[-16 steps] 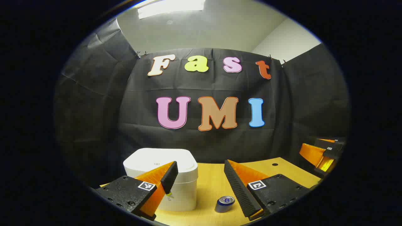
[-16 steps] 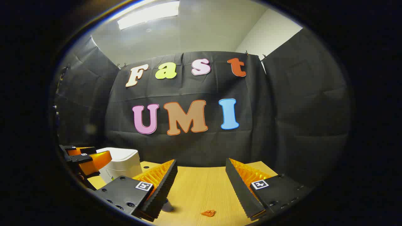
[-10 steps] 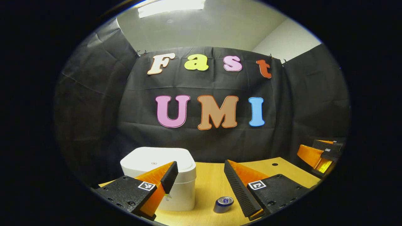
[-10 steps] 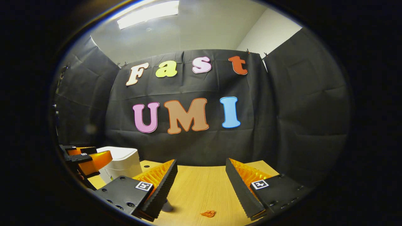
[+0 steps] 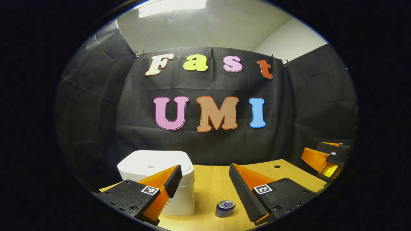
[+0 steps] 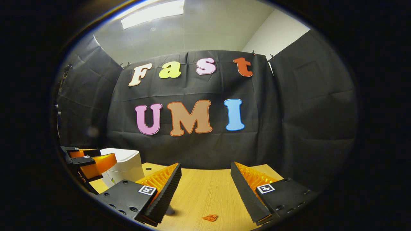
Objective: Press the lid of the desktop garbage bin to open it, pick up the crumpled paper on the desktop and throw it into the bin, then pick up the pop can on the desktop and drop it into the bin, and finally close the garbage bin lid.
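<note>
Both tongs, left point(image 5: 205, 171) and right point(image 6: 205, 170), level, spread, above table point(image 6: 205, 192).

The wooden desk point(image 5: 212, 183) carries a white garbage bin point(image 5: 160, 166) with its lid shut, a pop can point(image 5: 224, 208) lying near it, and crumpled paper point(image 6: 210, 218).

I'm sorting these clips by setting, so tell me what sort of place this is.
Probably an indoor recording booth: black cloth walls hang around a wooden desktop, under a ceiling light. On the desk stand a white bin and a can.
</note>
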A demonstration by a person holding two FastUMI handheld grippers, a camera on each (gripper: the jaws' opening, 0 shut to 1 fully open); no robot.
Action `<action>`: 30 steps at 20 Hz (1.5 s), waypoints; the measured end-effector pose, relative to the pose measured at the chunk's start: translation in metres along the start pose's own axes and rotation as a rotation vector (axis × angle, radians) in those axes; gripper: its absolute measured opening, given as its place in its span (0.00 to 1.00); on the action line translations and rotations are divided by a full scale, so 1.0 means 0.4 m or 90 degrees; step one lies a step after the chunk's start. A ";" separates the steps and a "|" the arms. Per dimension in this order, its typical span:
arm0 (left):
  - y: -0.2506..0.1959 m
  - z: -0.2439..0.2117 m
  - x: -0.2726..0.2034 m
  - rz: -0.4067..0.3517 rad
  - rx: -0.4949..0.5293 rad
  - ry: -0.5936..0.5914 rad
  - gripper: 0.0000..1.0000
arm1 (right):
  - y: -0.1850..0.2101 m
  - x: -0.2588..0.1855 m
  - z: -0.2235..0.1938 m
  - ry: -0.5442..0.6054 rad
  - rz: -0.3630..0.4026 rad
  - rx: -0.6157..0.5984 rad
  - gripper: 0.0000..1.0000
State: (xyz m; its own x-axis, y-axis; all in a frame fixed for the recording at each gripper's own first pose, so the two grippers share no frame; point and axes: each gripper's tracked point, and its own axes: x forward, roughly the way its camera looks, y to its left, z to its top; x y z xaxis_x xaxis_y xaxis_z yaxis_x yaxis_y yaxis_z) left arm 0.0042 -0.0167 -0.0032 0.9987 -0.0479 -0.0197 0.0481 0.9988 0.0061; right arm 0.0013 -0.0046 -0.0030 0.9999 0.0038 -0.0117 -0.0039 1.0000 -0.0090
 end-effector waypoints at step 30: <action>0.031 -0.006 -0.003 -0.004 0.004 0.007 0.93 | 0.039 0.002 -0.010 0.002 0.002 -0.006 0.97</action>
State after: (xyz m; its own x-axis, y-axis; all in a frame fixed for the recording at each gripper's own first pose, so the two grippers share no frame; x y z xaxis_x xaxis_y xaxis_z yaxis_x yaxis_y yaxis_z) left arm 0.0035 -0.0042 -0.0055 0.9981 -0.0537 -0.0302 0.0541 0.9985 0.0129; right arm 0.0022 0.0111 -0.0070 0.9999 0.0075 -0.0149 -0.0078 0.9998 -0.0183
